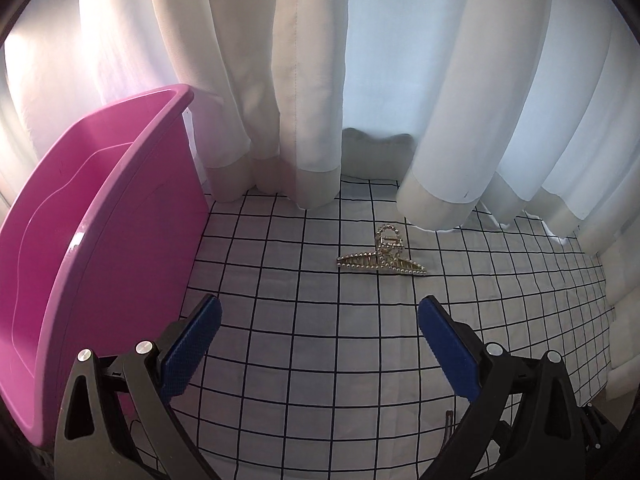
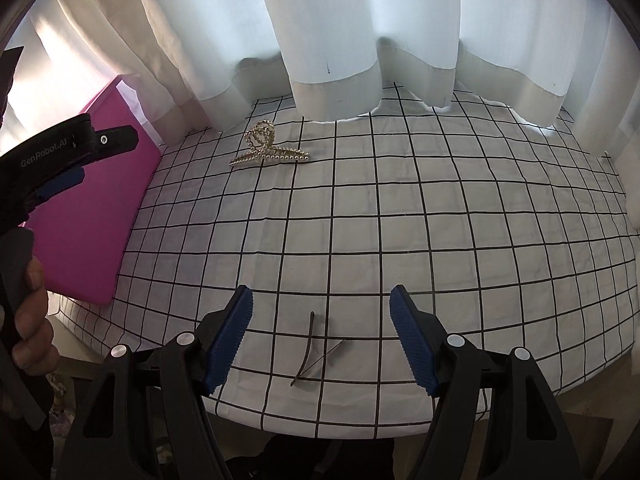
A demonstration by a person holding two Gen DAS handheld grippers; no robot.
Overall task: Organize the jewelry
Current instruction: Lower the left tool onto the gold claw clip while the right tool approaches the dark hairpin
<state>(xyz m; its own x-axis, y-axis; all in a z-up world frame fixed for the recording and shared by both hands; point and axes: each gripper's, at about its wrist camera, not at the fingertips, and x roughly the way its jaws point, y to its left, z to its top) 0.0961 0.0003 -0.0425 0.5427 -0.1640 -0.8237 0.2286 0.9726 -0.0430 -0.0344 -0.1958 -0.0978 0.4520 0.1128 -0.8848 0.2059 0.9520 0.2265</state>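
I hold my left gripper (image 1: 320, 320) and right gripper (image 2: 321, 308) level, jaws spread wide, gripping nothing; my left hand (image 2: 30, 320) wraps its handle.

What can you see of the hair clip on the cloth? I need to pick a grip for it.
The hair clip is a gold-coloured claw clip, edged with small pearl-like beads. It has a long toothed base and a looped handle rising from the middle. It looks closed and lies on the checked cloth, near the curtain hem and to the right of the pink bin. Only the cloth touches it; both grippers are apart from it.
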